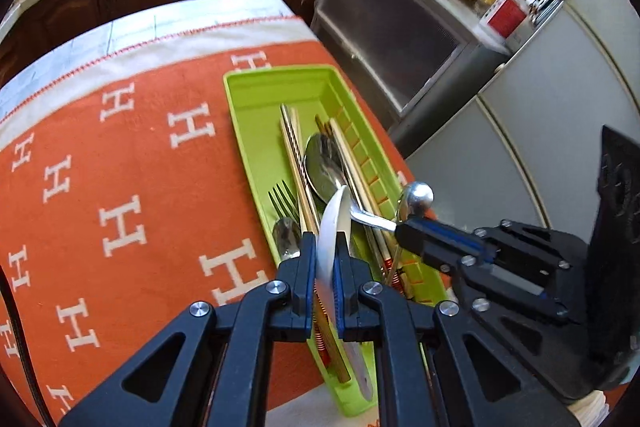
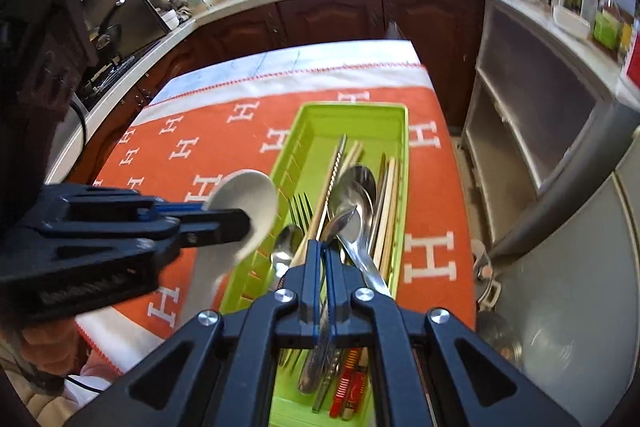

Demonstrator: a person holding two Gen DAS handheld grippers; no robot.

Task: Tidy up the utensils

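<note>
A lime-green utensil tray [image 1: 256,99] [image 2: 320,119] lies on the orange cloth, holding chopsticks [image 1: 294,155], a fork [image 1: 282,199], a large steel spoon [image 1: 322,163] [image 2: 356,187] and other cutlery. My left gripper [image 1: 323,247] is shut on a white spoon [image 1: 334,227], held over the tray's near end; it also shows in the right wrist view [image 2: 248,211]. My right gripper [image 2: 323,255] is shut on a metal spoon [image 2: 340,223], seen edge-on, just above the tray; in the left wrist view [image 1: 416,197] its bowl shines at the tray's right rim.
The orange cloth with white H letters [image 1: 120,187] covers a small table. Dark wood cabinets [image 2: 328,15] and a counter with a sink run behind. A grey shelf unit [image 2: 532,115] stands right of the table.
</note>
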